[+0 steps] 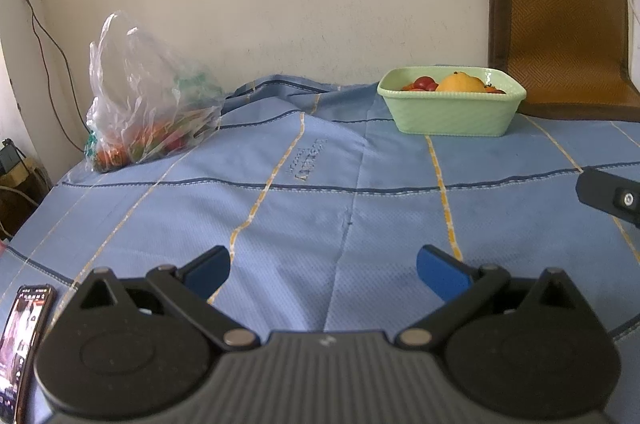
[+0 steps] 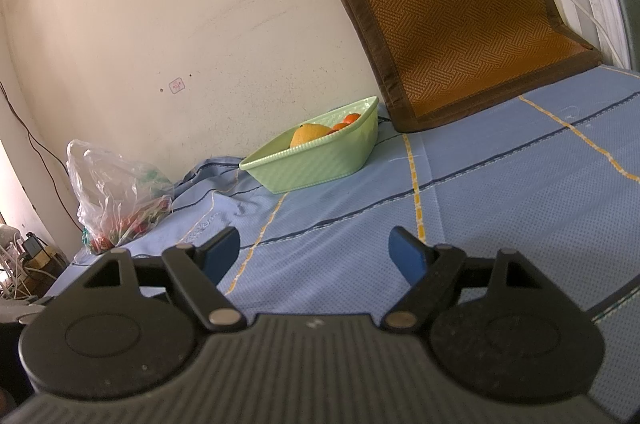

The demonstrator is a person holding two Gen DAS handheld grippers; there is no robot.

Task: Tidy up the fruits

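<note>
Both tongs, left gripper (image 1: pixel 323 274) and right gripper (image 2: pixel 315 254), stood wide and empty. Plastic bag (image 1: pixel 148 96) of fruit at the bed's far-left edge looked limp, slippery; grip its bunched top. Basket (image 1: pixel 451 100) sat far-right.

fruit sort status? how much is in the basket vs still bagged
Done: the green basket holds a large yellow-orange fruit and a few small red ones. In hand: nothing; left gripper and right gripper are both open and empty. Left: more fruit sits in the plastic bag.
</note>
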